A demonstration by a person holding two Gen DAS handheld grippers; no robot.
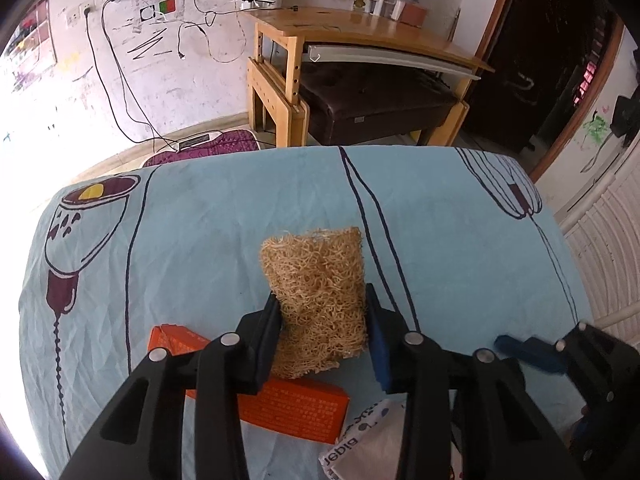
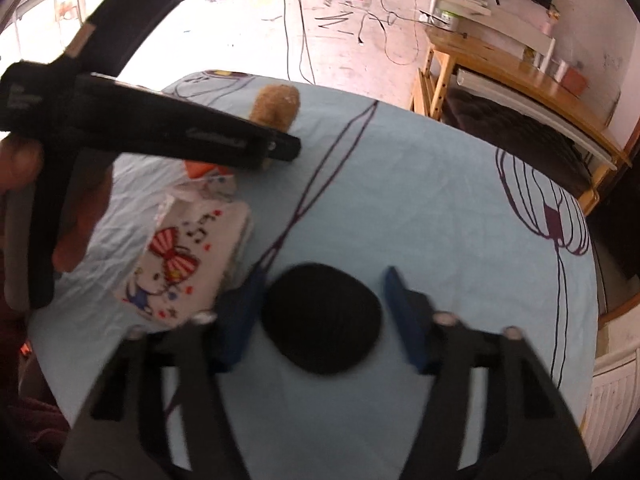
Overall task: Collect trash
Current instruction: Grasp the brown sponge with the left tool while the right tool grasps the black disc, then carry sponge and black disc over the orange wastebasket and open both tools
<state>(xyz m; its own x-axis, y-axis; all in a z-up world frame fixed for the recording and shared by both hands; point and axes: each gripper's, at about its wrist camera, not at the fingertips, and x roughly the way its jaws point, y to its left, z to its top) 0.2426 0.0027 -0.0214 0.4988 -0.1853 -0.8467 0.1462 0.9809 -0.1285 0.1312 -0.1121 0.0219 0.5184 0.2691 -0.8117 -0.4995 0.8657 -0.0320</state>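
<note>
My left gripper is shut on a tan loofah scrubber and holds it above the blue tablecloth. The scrubber also shows in the right wrist view, behind the left gripper's body. An orange box lies under the left gripper. A white cartoon-printed packet lies left of my right gripper. The right gripper is open, its blue fingers either side of a flat black round object on the cloth.
A wooden desk with a dark ottoman under it stands beyond the table's far edge. Cables hang on the wall. A white radiator is at the right. The right gripper's tips show at the lower right.
</note>
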